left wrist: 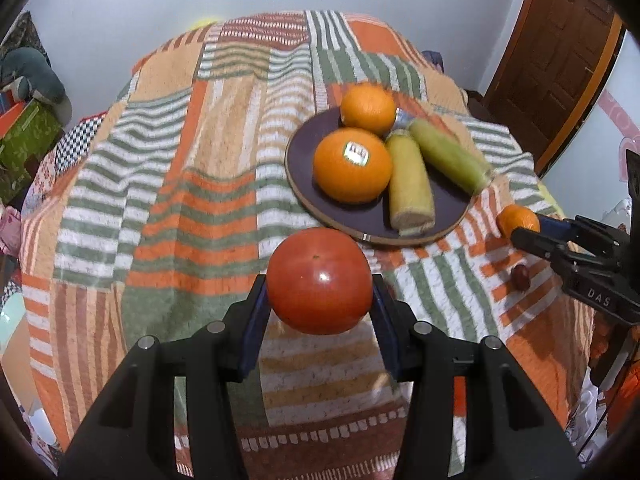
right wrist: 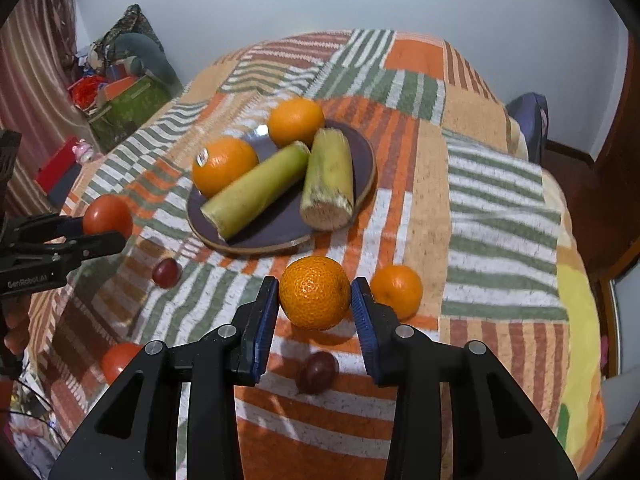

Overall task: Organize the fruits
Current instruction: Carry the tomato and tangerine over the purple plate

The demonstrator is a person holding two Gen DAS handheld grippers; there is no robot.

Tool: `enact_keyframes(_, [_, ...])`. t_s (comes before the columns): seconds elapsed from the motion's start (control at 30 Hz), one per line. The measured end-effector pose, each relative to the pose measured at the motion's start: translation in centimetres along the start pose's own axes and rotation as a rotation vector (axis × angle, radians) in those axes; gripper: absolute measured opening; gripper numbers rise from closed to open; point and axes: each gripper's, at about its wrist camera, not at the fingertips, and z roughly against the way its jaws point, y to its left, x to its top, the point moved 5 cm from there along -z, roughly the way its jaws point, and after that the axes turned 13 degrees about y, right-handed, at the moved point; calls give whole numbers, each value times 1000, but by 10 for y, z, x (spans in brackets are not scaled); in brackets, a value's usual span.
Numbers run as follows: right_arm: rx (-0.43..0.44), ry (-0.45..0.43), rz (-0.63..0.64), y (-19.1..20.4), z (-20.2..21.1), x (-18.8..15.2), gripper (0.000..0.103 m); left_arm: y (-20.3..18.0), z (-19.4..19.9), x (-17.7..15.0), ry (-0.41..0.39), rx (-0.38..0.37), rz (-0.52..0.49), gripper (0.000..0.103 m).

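My left gripper (left wrist: 320,284) is shut on a red tomato (left wrist: 319,280) and holds it above the cloth, just short of the dark plate (left wrist: 304,152). The plate carries two oranges (left wrist: 352,165) and two green-yellow cane pieces (left wrist: 410,186). My right gripper (right wrist: 315,292) is shut on a mandarin (right wrist: 315,292) and holds it above the cloth in front of the plate (right wrist: 364,148). The left gripper (right wrist: 102,228) with its tomato (right wrist: 107,213) shows at the left of the right wrist view. The right gripper (left wrist: 516,228) with its mandarin (left wrist: 516,218) shows at the right of the left wrist view.
On the striped cloth lie a second mandarin (right wrist: 397,290), two dark red grapes (right wrist: 166,272) (right wrist: 318,372) and another tomato (right wrist: 118,360). The covered table drops away at all edges. Boxes and clutter (right wrist: 120,100) stand at the left; a wooden door (left wrist: 560,56) is at the right.
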Motion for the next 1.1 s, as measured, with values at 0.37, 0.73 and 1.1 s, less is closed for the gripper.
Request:
enact_keyframes(0.37, [-15, -101, 64, 13, 18, 39, 34, -13, 20, 47, -104, -4, -15, 48])
enact_keyframes(0.73, [9, -147, 88, 29, 6, 74, 34, -21, 11, 85, -123, -40, -3, 48])
enact_keyframes(1.1, [-21, -161, 134, 29, -2, 105, 34, -13, -21, 119, -102, -20, 8, 48])
